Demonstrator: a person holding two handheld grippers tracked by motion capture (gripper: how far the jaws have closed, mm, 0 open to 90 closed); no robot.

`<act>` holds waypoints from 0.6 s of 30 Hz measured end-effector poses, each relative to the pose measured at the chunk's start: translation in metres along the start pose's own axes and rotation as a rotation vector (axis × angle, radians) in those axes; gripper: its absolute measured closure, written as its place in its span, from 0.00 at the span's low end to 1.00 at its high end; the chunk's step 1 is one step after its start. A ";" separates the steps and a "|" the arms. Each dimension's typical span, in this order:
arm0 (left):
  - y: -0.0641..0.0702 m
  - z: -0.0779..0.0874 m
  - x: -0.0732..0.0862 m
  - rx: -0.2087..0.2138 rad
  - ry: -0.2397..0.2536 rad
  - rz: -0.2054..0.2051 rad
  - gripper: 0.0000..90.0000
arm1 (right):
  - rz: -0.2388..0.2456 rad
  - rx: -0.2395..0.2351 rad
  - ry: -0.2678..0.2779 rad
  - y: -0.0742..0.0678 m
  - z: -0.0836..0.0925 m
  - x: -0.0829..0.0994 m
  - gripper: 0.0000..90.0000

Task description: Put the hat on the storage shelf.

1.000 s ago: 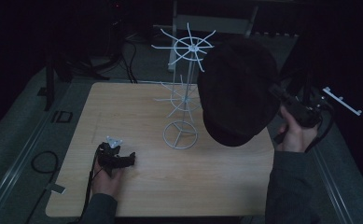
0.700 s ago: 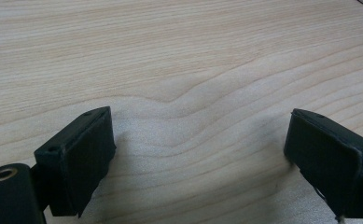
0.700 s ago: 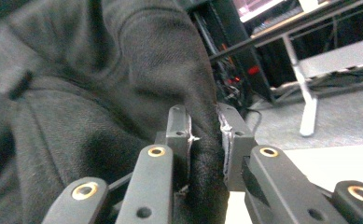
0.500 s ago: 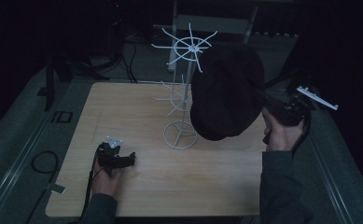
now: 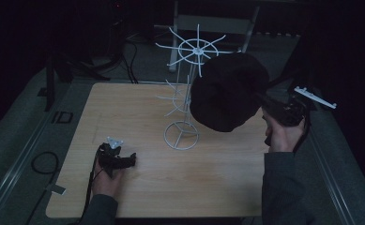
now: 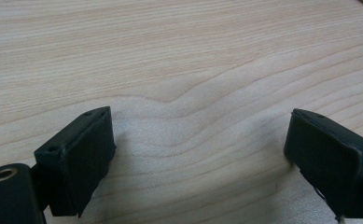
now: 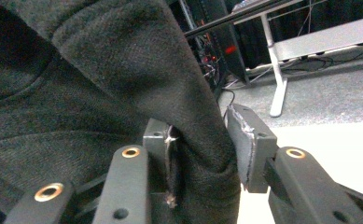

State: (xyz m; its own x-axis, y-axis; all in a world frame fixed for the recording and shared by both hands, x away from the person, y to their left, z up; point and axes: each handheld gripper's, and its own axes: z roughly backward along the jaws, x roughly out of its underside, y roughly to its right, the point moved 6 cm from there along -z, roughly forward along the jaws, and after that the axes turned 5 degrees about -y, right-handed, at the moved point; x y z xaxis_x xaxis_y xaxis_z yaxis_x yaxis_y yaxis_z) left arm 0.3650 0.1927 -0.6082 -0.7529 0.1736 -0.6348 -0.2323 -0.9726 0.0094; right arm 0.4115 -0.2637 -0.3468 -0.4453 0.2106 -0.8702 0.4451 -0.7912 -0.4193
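The right gripper [image 7: 200, 154], jaws just opening around the black wool hat [image 5: 227, 91], releases it onto the white wire rack [image 5: 185, 93]; next, withdraw.

My left hand-held gripper [image 5: 132, 160] is black, with a pale three-cornered plate on top and a dark cable trailing back along a grey sleeve. Its blocky black pads [image 6: 76, 158] look matte. My right hand-held gripper [image 7: 202, 154] has black arms with brass-ringed holes, worn grey pads and a white bar.
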 end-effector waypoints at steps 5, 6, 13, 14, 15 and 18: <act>0.000 0.000 0.000 0.000 -0.001 -0.001 0.10 | 0.031 0.033 -0.004 0.001 0.003 0.001 0.63; 0.000 0.000 0.000 0.000 -0.001 -0.001 0.10 | 0.038 0.044 -0.003 0.001 0.004 0.001 0.63; 0.000 0.000 0.000 0.000 -0.001 -0.001 0.10 | 0.049 0.071 0.005 0.004 0.013 -0.001 0.59; 0.000 0.000 0.000 0.000 0.000 0.000 0.10 | 0.051 0.078 0.001 0.005 0.013 0.000 0.59; 0.000 0.000 0.000 0.000 0.002 0.003 0.10 | 0.052 0.086 -0.007 0.006 0.013 0.001 0.60; 0.000 0.000 0.000 0.000 0.001 0.001 0.10 | 0.053 0.105 -0.026 0.010 0.013 0.004 0.61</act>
State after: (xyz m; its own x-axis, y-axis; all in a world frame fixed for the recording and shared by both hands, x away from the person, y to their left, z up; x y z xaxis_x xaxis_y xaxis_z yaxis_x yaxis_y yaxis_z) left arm 0.3650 0.1926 -0.6082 -0.7527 0.1726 -0.6354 -0.2316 -0.9728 0.0100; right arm 0.4038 -0.2788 -0.3514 -0.4434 0.1530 -0.8832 0.3856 -0.8569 -0.3421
